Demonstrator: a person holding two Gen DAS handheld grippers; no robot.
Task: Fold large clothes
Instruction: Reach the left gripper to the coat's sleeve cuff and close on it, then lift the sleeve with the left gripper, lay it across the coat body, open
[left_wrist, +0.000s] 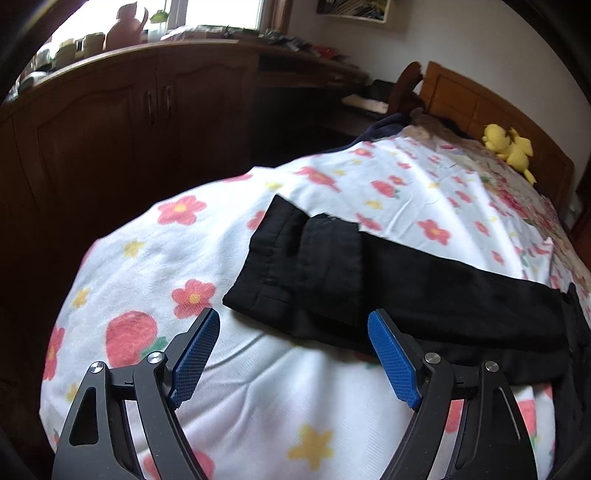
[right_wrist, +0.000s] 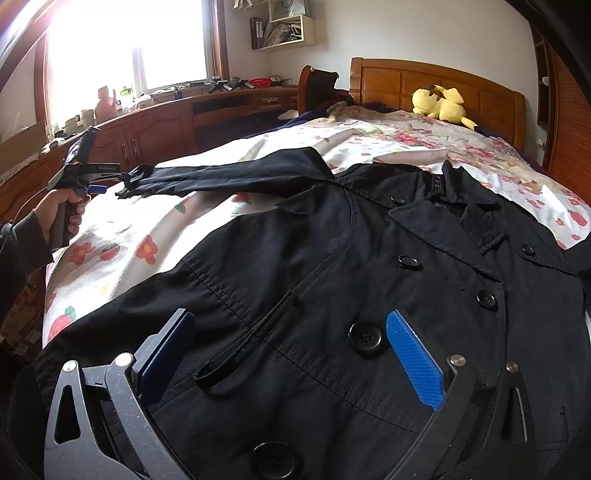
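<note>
- coat (right_wrist: 332, 258): a dark double-breasted coat lies front-up on the bed (right_wrist: 110, 236), collar toward the headboard (right_wrist: 436, 85), its large buttons (right_wrist: 366, 339) in two columns down the front.
- sleeve (left_wrist: 369, 273): one sleeve stretches straight out across the floral sheet toward the bed's side edge; its cuff (left_wrist: 258, 280) lies flat on the sheet.
- my left gripper (left_wrist: 293, 325): jaws spread wide, nothing between the blue pads (left_wrist: 195, 362); it hangs just short of the cuff, one finger over the sleeve's near edge, the other over bare sheet. in the right wrist view the same gripper (right_wrist: 99, 181) sits at the sleeve's end, held by my hand (right_wrist: 61, 214); contact with the cloth cannot be told from there.
- my right gripper (right_wrist: 291, 332): jaws spread wide over the coat's front, one button between the fingers; whether the tips touch the cloth cannot be told.
- plush (right_wrist: 439, 103): a yellow toy lies by the headboard, well apart from the coat.
- cabinets (left_wrist: 110, 122): brown wooden cabinets run along the wall beside the bed, under a bright window (right_wrist: 125, 48).
</note>
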